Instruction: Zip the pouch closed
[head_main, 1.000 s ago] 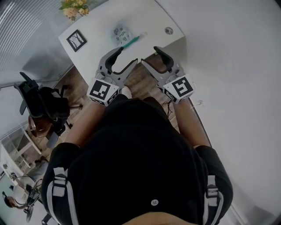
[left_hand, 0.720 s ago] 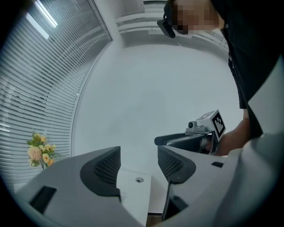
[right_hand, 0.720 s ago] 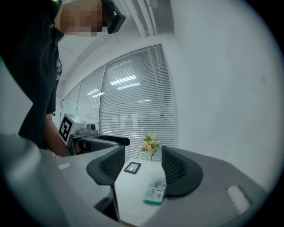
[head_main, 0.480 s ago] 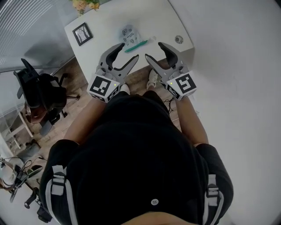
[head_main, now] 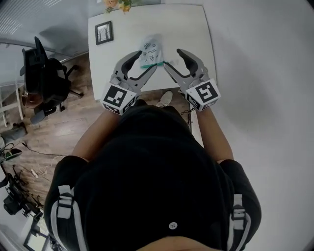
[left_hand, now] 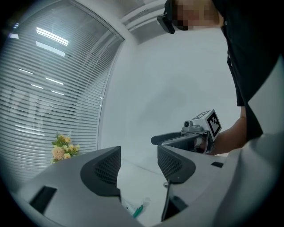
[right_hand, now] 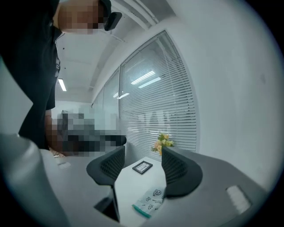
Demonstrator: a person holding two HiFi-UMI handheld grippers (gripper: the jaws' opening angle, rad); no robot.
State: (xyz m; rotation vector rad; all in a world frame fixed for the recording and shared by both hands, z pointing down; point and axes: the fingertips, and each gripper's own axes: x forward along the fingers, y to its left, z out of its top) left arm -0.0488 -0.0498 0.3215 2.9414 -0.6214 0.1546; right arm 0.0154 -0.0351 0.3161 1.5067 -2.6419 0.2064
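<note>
A pale translucent pouch (head_main: 150, 50) with small prints and a green zip edge lies flat on the white table (head_main: 184, 24). In the head view both grippers hover above the table's near edge, on either side of the pouch's green end. My left gripper (head_main: 141, 66) is open with nothing between its jaws, and so is my right gripper (head_main: 175, 60). The right gripper view shows the pouch (right_hand: 151, 199) low between the open jaws of the right gripper (right_hand: 142, 166). In the left gripper view, the left gripper (left_hand: 138, 166) frames only a green bit of the pouch (left_hand: 137, 209).
A black picture frame (head_main: 103, 32) lies at the table's far left, with a bunch of flowers (head_main: 117, 5) at the back edge. A black office chair (head_main: 46, 83) stands left of the table on the wooden floor. A white wall runs along the right.
Both grippers have moved forward from short of the table to above its near edge, close to the pouch. They stay open and empty.
</note>
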